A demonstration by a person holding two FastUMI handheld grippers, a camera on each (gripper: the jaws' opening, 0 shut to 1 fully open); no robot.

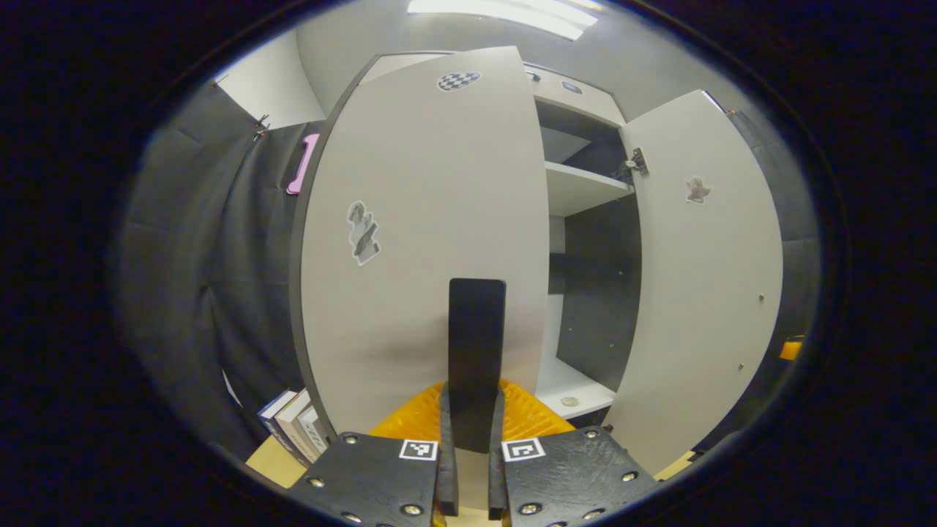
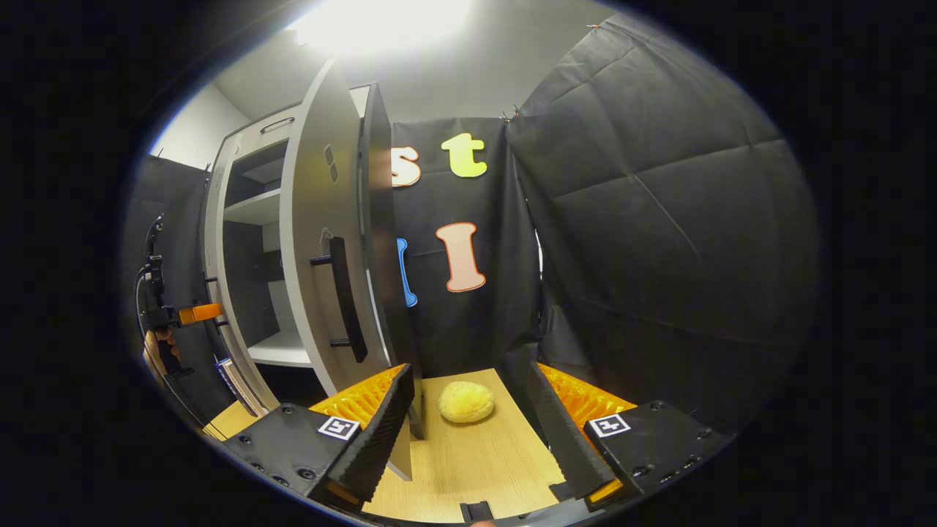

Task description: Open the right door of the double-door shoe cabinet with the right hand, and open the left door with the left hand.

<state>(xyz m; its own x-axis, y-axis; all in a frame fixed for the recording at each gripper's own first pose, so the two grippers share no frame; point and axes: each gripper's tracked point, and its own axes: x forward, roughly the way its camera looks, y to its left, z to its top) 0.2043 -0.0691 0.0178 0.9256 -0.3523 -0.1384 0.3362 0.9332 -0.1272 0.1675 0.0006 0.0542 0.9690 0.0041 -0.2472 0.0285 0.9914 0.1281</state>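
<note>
The light grey left door (image 1: 410, 241) of the shoe cabinet fills the middle of the left gripper view. My left gripper (image 1: 472, 399) is shut on its black vertical handle (image 1: 476, 322), with both fingers pressing the bar's lower end. The right door (image 1: 703, 278) stands swung open, and the shelves (image 1: 585, 187) show between the two doors. In the right gripper view the right door (image 2: 315, 219) is open with its black handle (image 2: 344, 300) free. My right gripper (image 2: 468, 373) hangs open and empty just right of that door's lower edge. The left gripper (image 2: 172, 316) and the hand holding it appear far left.
A yellow lumpy object (image 2: 466, 401) lies on the wooden floor (image 2: 483, 461) ahead of the right gripper. Books (image 1: 293, 424) lean beside the cabinet's left side. A small round thing (image 1: 569, 401) sits on the bottom shelf. Black cloth walls close in on both sides.
</note>
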